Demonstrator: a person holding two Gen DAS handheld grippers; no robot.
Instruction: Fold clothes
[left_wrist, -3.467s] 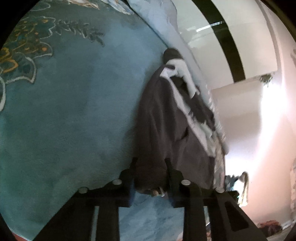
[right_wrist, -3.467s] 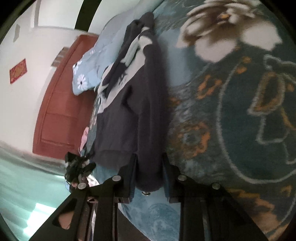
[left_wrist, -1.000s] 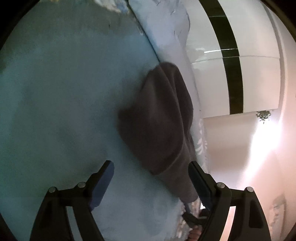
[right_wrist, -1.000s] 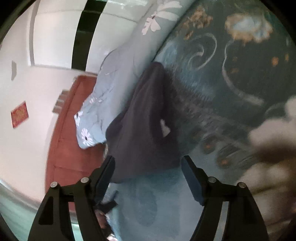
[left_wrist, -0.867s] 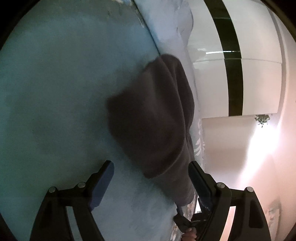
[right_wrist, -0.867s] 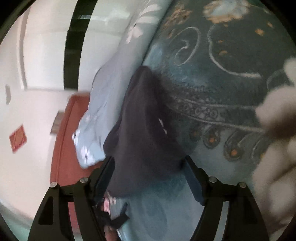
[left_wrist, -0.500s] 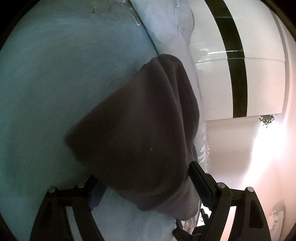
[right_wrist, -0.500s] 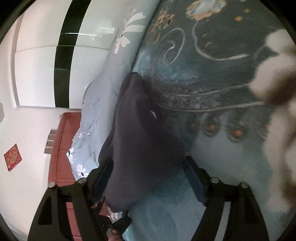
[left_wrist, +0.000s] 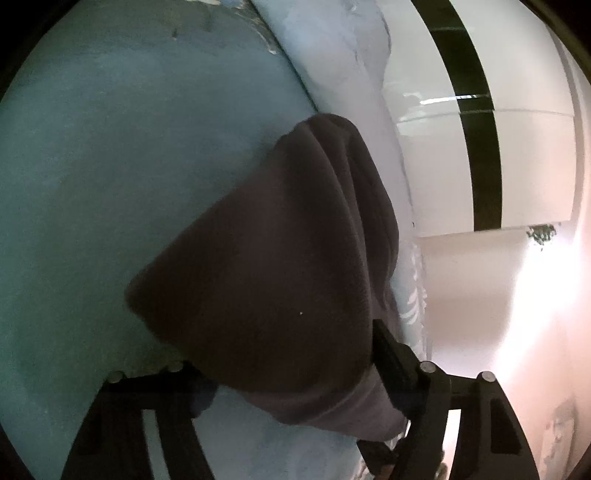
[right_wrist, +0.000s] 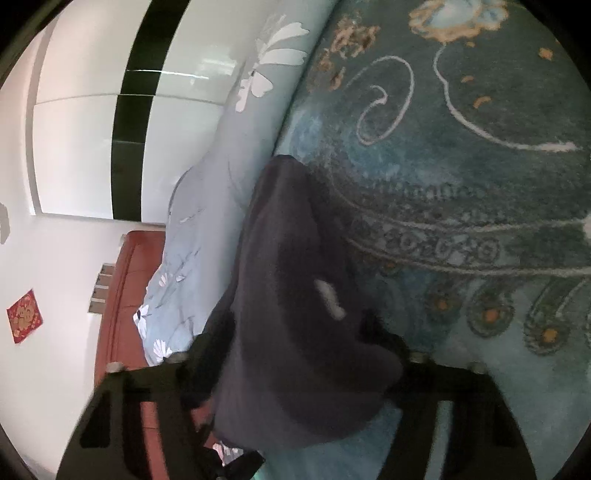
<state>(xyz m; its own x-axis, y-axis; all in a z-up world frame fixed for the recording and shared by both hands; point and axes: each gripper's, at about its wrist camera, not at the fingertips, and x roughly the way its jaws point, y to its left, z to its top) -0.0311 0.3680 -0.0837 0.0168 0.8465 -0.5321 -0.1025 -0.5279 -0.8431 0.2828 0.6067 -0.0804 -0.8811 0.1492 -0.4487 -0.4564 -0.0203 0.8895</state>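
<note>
A dark grey garment (left_wrist: 280, 266) lies folded on the teal patterned blanket (left_wrist: 110, 166), up against a pale blue floral duvet (left_wrist: 347, 74). My left gripper (left_wrist: 291, 365) is open, its jaws wide apart on either side of the garment's near edge, which lies over the gap between them. In the right wrist view the same garment (right_wrist: 295, 314) fills the space between the wide open jaws of my right gripper (right_wrist: 295, 354). A small white tag (right_wrist: 328, 293) shows on the cloth. Neither gripper holds the cloth.
The pale blue duvet (right_wrist: 221, 206) runs along the far side of the garment. A red-brown headboard (right_wrist: 122, 314) and white wardrobe doors with a black stripe (right_wrist: 133, 110) stand beyond. The teal blanket with swirls (right_wrist: 461, 184) spreads to the right.
Both grippers were shut on the garment's corners 3.5 s ago; they have since let go and opened wide. Over the last second both have moved in towards the folded garment.
</note>
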